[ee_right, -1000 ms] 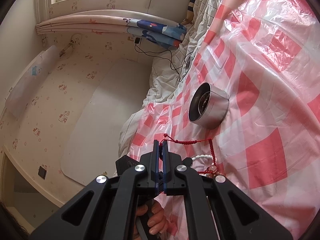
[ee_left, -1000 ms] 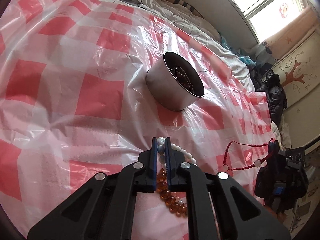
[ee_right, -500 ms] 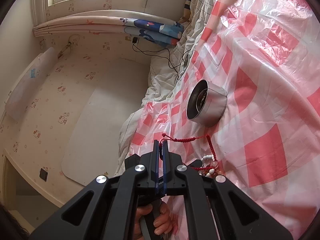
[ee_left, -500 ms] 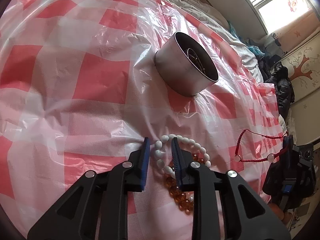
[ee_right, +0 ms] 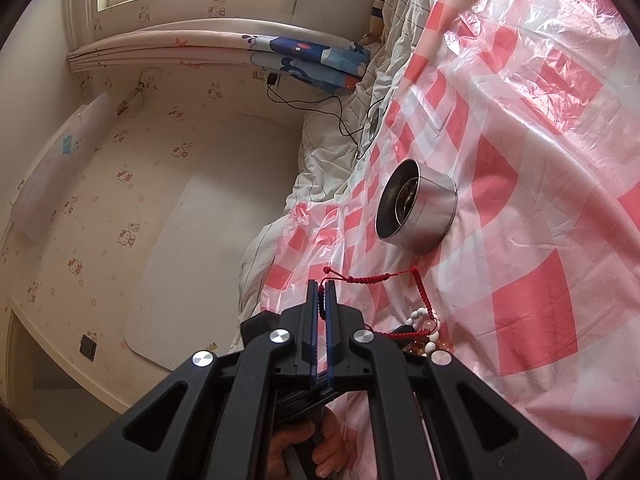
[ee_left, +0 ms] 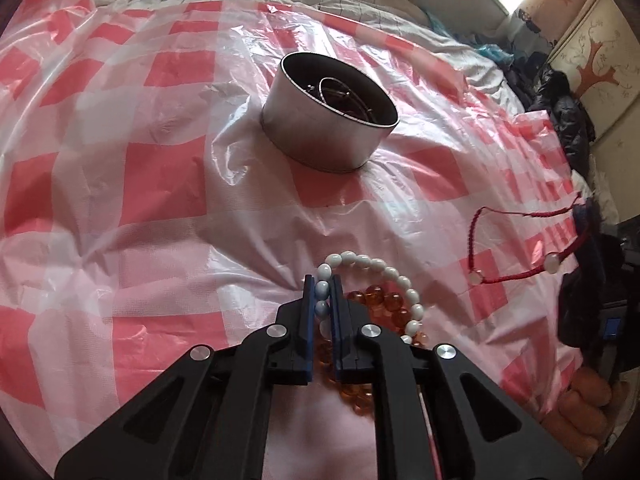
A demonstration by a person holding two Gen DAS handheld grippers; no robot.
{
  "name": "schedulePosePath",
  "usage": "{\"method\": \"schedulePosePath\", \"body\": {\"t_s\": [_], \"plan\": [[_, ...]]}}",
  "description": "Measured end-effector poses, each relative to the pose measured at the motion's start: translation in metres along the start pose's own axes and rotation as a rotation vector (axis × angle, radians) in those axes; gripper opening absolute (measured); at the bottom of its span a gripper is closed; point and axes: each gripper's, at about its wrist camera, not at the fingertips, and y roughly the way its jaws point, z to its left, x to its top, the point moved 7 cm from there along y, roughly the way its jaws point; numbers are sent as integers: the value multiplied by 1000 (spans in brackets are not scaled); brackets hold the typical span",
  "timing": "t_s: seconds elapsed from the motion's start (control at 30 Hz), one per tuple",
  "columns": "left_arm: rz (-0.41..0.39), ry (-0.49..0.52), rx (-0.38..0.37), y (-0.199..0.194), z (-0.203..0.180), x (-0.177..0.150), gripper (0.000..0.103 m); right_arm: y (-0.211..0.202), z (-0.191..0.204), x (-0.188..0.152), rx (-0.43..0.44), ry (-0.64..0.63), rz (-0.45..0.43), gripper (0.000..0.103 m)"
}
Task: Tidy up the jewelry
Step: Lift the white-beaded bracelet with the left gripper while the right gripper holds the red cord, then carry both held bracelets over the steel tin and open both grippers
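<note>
On the bed, over a red-and-white checked plastic sheet [ee_left: 120,184], the jewelry is being gathered one piece at a time. The left gripper [ee_left: 322,292] points steeply down at a small heap near the sheet's near edge, and its jaws have just been closing: they now pinch two or three beads of the white bead bracelet [ee_left: 384,272], whose loop lies flat on the sheet. Under and beside that loop sits an amber bead bracelet [ee_left: 380,304], touching it, so the pinch is taken at the white loop's outer side, probably to lift it free without dragging the amber one along.

The right gripper [ee_right: 321,300] is held nearly level, off the sheet's right-hand edge as the left camera sees it, jaws shut on the knotted end of a red cord bracelet [ee_left: 480,248]. The cord hangs in a slack loop with two pale beads low on it, its lower part trailing down to the sheet. It looks parked there, kept clear of the heap so the pieces do not tangle.

Farther up the sheet, well apart from the heap, stands a round metal tin [ee_left: 328,136], open-topped, with thin rings or bangles already inside; I take that as where each piece is meant to go.
</note>
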Motion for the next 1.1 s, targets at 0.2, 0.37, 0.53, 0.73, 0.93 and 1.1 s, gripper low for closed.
{"method": "schedulePosePath", "body": {"t_s": [0.2, 0.37, 0.53, 0.73, 0.93, 1.1], "plan": [[-87, -148, -223, -33, 11, 11, 6, -1, 1, 1, 13, -3, -7, 4], [-165, -158, -277, -59, 14, 18, 6, -3, 6, 4, 11, -32, -21, 4], [-185, -135, -271, -67, 9, 22, 6, -2, 7, 8, 1, -47, -24, 4], [-221, -99, -266, -75, 1, 32, 6, 10, 10, 13, 1, -72, -2, 4], [-283, -84, -286, -79, -8, 54, 6, 20, 12, 28, 39, -70, -6, 4], [-327, -74, -323, -78, -20, 79, 6, 27, 17, 40, 58, -87, -10, 4]]}}
